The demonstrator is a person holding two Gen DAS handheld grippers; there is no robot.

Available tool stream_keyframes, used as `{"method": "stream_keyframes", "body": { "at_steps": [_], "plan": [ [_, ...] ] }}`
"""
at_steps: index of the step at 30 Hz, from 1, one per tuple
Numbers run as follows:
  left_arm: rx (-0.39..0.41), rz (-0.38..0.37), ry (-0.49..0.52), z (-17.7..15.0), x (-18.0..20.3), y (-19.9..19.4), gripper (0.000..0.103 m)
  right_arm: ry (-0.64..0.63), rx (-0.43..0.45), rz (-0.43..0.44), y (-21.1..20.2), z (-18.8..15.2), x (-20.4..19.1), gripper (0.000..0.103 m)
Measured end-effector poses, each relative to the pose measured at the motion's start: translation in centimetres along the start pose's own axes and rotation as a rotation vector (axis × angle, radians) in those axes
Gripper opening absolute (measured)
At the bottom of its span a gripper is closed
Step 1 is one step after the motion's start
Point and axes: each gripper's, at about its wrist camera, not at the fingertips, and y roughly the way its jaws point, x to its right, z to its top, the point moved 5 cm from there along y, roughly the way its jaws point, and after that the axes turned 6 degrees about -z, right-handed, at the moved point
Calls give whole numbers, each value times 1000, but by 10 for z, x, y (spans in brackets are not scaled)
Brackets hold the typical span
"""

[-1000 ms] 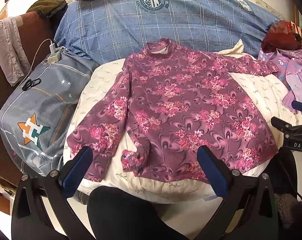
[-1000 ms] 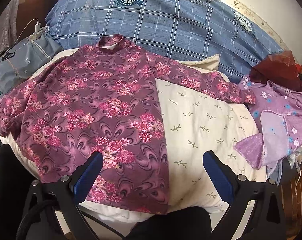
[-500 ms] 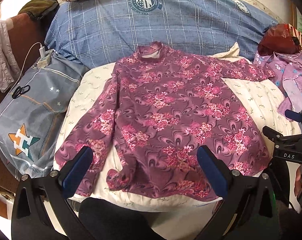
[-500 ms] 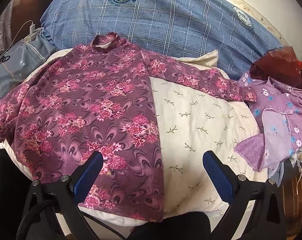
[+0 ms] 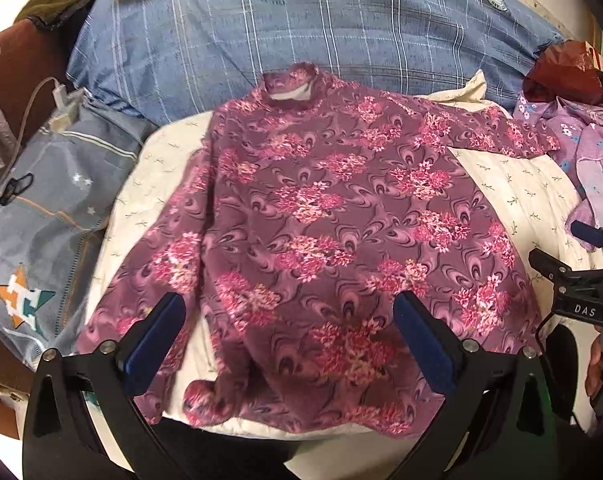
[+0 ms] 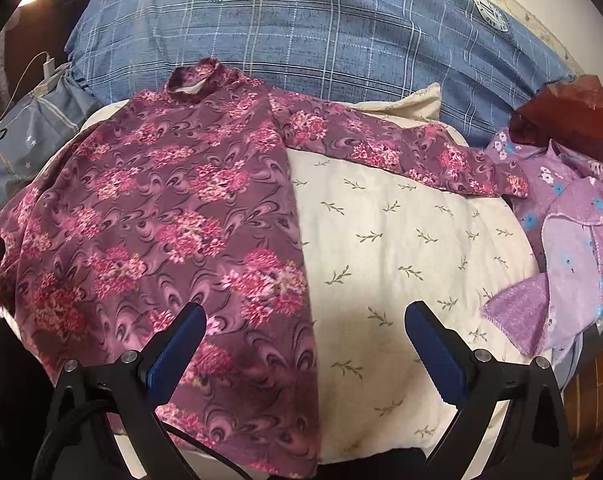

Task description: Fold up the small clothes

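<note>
Garment: long-sleeved plum-purple top with pink flower print and a stand-up collar (image 5: 325,224), lying flat and face-up on the cream pillow with small leaf sprigs (image 6: 401,240), unfolded as yet.
Long axis: collar (image 5: 289,84) at the far end of the cream pillow, hem (image 5: 341,408) at the near edge, so the body runs straight away from both grippers.
Left sleeve: lies down the left side of the body, its cuff (image 5: 201,400) bunched at the near left corner of the pillow.
Right sleeve: stretched out sideways from the shoulder across the far right of the pillow, its cuff (image 6: 509,184) just beside the lilac flowered clothes (image 6: 573,240) heaped off the pillow's right edge.
Left gripper (image 5: 289,340): blue-padded jaws spread wide, holding nothing, hovering over the near left part of the top, above the hem.
Right gripper (image 6: 305,348): jaws likewise wide and empty, straddling the top's right side seam near the pillow's front edge.
Nearer arm: the left for the bunched cuff; the right for the outstretched sleeve, though that lies well beyond its jaws.
Likely step: a sleeve brought in over the body; the right one needs a far reach.
</note>
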Motion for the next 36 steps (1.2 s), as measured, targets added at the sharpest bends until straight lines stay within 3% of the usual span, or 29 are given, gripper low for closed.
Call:
{"method": "stream_keyframes", "body": {
  "at_steps": [3, 6, 11, 15, 20, 22, 27, 28, 29, 31, 32, 33, 34, 36],
  "plan": [
    [-38, -33, -27, 15, -9, 11, 103, 74, -27, 17, 14, 10, 25, 99],
    [-70, -34, -87, 45, -36, 24, 103, 184, -44, -41, 33, 30, 82, 99],
    [-108, 39, -281, 107, -116, 63, 103, 414, -18, -170, 65, 84, 219, 99],
    [-155, 124, -401, 136, -169, 102, 103, 588, -103, -120, 115, 108, 283, 99],
    [-231, 63, -555, 148, -198, 152, 103, 785, -204, -25, 189, 112, 320, 97],
    [-246, 51, -606, 150, -203, 171, 103, 874, -198, 10, 211, 112, 331, 97],
    [-283, -7, -720, 148, -212, 211, 103, 927, -161, 41, 234, 120, 340, 97],
    [-295, -38, -758, 144, -211, 218, 103, 923, -150, 64, 236, 123, 339, 87],
    [-308, -76, -789, 141, -208, 224, 103, 913, -139, 104, 240, 127, 337, 64],
    [-322, -90, -783, 135, -197, 231, 103, 872, -171, 127, 251, 134, 332, 42],
    [-326, -36, -740, 134, -194, 232, 94, 851, -183, 99, 256, 136, 333, 30],
    [-321, 24, -695, 135, -194, 232, 84, 840, -171, 88, 257, 138, 334, 25],
    [-317, 101, -632, 136, -194, 232, 62, 843, -150, 80, 255, 140, 338, 18],
    [-317, 209, -528, 142, -195, 231, 57, 869, -85, 68, 240, 146, 348, 14]
  ]
}}
